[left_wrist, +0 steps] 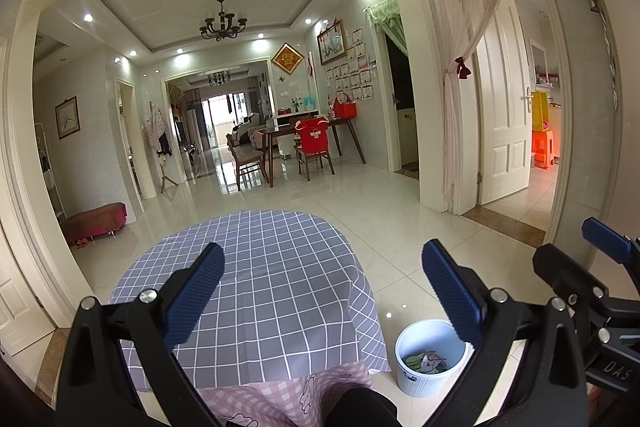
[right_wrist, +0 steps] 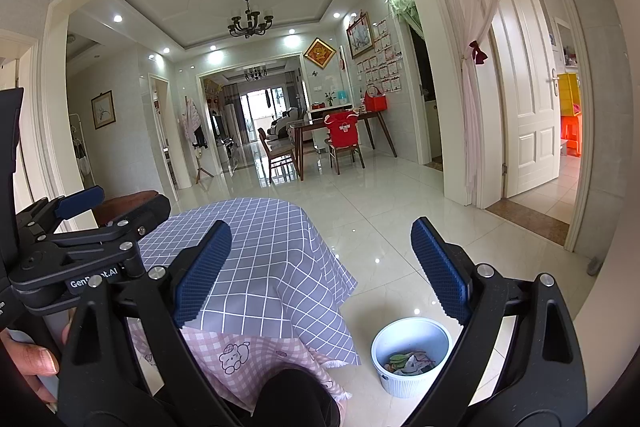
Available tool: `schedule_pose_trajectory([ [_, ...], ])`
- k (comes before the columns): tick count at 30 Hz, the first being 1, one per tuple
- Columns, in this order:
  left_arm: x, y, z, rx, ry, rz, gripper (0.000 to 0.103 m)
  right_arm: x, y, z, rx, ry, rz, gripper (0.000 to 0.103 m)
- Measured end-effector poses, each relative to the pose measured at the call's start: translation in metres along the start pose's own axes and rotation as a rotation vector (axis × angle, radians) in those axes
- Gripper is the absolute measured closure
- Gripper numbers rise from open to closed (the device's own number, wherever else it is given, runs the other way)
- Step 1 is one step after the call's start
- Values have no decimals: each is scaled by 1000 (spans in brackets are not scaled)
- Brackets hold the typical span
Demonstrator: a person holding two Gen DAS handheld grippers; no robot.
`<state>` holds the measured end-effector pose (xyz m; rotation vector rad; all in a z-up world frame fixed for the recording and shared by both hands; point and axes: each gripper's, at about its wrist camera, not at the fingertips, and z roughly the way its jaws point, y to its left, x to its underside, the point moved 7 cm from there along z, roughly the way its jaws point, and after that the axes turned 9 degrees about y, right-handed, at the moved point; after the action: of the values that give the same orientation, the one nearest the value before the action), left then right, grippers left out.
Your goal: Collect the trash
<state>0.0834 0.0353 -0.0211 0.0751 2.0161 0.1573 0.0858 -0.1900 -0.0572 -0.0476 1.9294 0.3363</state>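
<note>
I see both grippers raised above the table (left_wrist: 280, 267), its grey checked cloth bare on top as far as I can tell. My left gripper (left_wrist: 324, 291) has its blue pads spread wide with nothing between them; the right gripper (right_wrist: 324, 267) is likewise released and empty. Each shows in the other's view only partly: the right one is cut off at the right edge of the left camera, the left one at the left edge of the right camera, where a thumb (right_wrist: 38, 363) grips the handle. The white bin (right_wrist: 410, 359) stands on the floor tiles just beside the table's right corner, below the right pad. Inside it lies the trash (right_wrist: 408, 361), a small heap of green and pale scraps; I cannot make out single pieces. A pink checked cloth (right_wrist: 240, 359) and a dark knee (right_wrist: 296, 399) hide the near table edge.
</note>
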Motion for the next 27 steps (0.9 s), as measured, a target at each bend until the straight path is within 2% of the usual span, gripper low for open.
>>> schedule_pose_trajectory([
  [27, 8, 9, 4, -3, 9, 8, 6, 5, 0, 4, 10, 2, 3, 13],
])
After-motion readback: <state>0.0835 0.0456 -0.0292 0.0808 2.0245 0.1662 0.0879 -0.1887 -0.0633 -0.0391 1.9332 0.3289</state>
